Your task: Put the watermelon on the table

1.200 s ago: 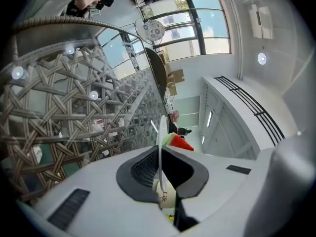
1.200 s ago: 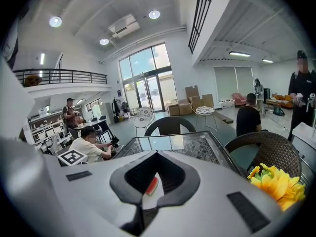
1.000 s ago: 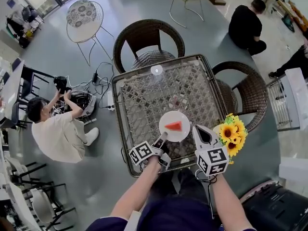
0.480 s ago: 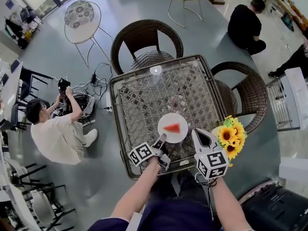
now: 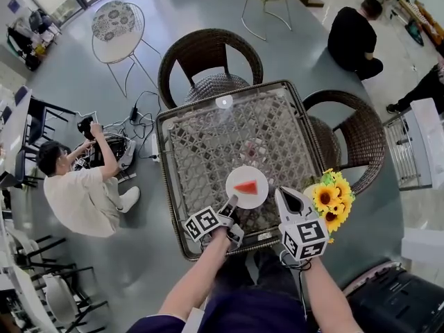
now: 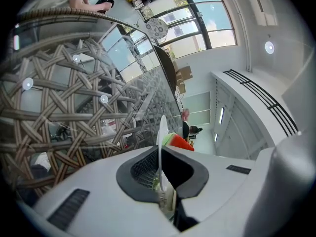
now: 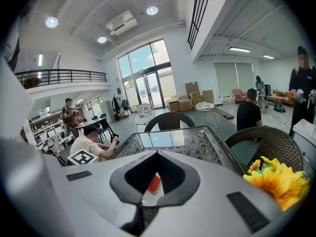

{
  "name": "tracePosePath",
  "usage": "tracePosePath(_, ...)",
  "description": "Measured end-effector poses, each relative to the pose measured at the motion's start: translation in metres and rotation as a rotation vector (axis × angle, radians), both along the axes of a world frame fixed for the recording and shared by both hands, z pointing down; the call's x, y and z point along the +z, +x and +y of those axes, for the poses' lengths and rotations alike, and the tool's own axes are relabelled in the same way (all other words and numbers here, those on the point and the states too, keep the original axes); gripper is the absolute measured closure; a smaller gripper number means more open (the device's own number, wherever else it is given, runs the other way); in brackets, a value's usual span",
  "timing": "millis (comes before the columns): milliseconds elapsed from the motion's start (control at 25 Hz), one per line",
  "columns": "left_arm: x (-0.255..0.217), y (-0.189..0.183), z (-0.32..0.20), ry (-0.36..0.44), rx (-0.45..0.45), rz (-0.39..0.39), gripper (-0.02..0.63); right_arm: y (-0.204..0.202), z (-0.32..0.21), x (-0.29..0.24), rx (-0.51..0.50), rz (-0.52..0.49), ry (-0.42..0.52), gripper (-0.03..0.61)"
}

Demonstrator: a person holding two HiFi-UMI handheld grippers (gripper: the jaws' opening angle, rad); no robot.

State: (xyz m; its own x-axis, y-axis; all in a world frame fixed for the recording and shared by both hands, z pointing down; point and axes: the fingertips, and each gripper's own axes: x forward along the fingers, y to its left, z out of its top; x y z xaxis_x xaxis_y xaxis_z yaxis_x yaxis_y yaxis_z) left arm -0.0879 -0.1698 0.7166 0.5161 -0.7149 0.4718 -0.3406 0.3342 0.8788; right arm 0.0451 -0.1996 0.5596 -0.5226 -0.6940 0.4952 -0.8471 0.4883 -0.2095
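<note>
A white plate carrying a red watermelon slice sits at the near edge of the glass-topped wicker table. My left gripper is shut on the plate's near-left rim. In the left gripper view the plate stands edge-on between the jaws, with the slice just beyond. My right gripper hovers shut and empty just right of the plate. Through the right gripper's jaws I see the slice on the plate.
A bunch of sunflowers sits at the table's near-right corner, close to the right gripper. Wicker chairs stand at the far side and the right side. A person sits on the floor to the left among cables.
Almost nothing: the plate and my left gripper edged a touch toward me. The right gripper held still. The person on the floor lowered an arm.
</note>
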Motion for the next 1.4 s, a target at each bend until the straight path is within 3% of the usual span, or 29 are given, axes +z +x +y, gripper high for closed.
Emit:
tracePosePath(320,0.003,-0.001,-0.003,0.004,0.018,-0.078,0.6,0.0,0.002,0.002,-0.006,-0.002,-0.004,0.575)
tracePosePath(680,0.011,-0.005,0.004,-0.057,0.077,-0.203,0.592,-0.002,0.005,0.001,-0.009,-0.005,-0.01,0.575)
tracePosePath(920,0.018,-0.005,0.008,-0.076,0.148,-0.372,0.556,0.0,0.007,0.003,-0.014,-0.01,-0.011,0.575)
tracePosePath(1240,0.018,-0.007,0.006,-0.018,0.286,-0.634,0.522,-0.003,0.01,0.004,-0.023,-0.012,-0.013,0.575)
tracePosePath(1400,0.018,-0.005,0.009,-0.017,0.328,-0.709,0.511,-0.005,0.013,0.003,-0.031,-0.013,-0.013,0.575)
